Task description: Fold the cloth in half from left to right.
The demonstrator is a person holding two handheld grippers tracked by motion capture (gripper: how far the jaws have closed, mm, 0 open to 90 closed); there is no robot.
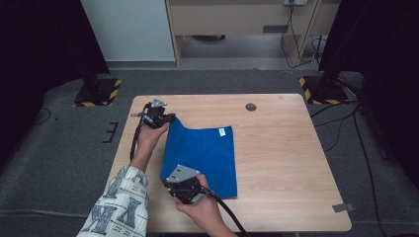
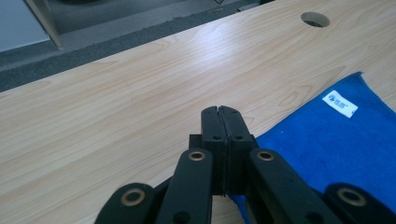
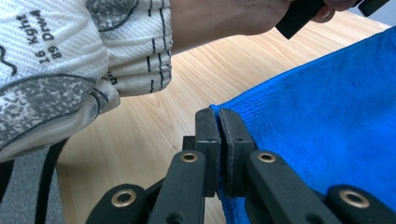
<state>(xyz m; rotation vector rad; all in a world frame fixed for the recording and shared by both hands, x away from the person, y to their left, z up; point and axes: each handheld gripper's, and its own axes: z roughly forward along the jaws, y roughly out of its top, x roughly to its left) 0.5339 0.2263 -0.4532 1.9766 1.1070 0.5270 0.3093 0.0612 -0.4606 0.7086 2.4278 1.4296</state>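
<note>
A blue towel (image 1: 207, 158) lies flat on the wooden table (image 1: 281, 148), with a white label (image 1: 222, 132) near its far edge. My left gripper (image 1: 168, 119) is shut on the towel's far left corner, which is lifted off the table. In the left gripper view the jaws (image 2: 219, 113) meet, and the blue towel (image 2: 336, 149) runs under them to the right. My right gripper (image 1: 169, 181) is shut on the near left corner. In the right gripper view the towel (image 3: 327, 116) edge is pinched between the closed jaws (image 3: 218, 114).
A round cable hole (image 1: 251, 106) sits near the table's far edge. Two black stands with yellow-striped bases (image 1: 99, 92) (image 1: 323, 90) flank the table on the grey floor. The person's patterned left sleeve (image 3: 70, 60) is close beside my right gripper.
</note>
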